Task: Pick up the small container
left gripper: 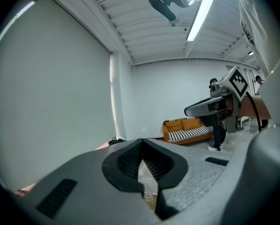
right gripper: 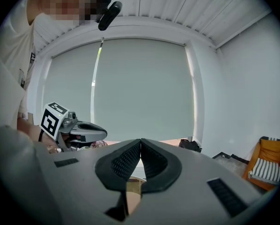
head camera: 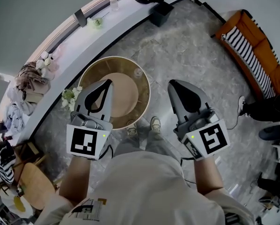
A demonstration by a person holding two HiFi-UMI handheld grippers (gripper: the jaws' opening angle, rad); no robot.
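The small clear container [head camera: 138,72] stands on the far right part of a round wooden table [head camera: 94,74]. My left gripper [head camera: 108,82] is over the table's near side, jaws shut and empty, short of the container. My right gripper [head camera: 171,83] hovers over the floor to the right of the table, shut too, with nothing held. In the left gripper view the container [left gripper: 148,196] shows low down through the gap behind the shut tips [left gripper: 142,140], and the right gripper [left gripper: 187,111] is at the right. In the right gripper view the tips [right gripper: 140,140] meet; the left gripper [right gripper: 105,134] is at the left.
A curved grey ledge [head camera: 84,41] runs behind the table, with a bottle [head camera: 114,3], flowers [head camera: 70,95] and heaped cloth [head camera: 30,76]. An orange sofa with a striped cushion [head camera: 252,55] stands at the far right. A wooden chair [head camera: 32,184] is at the lower left.
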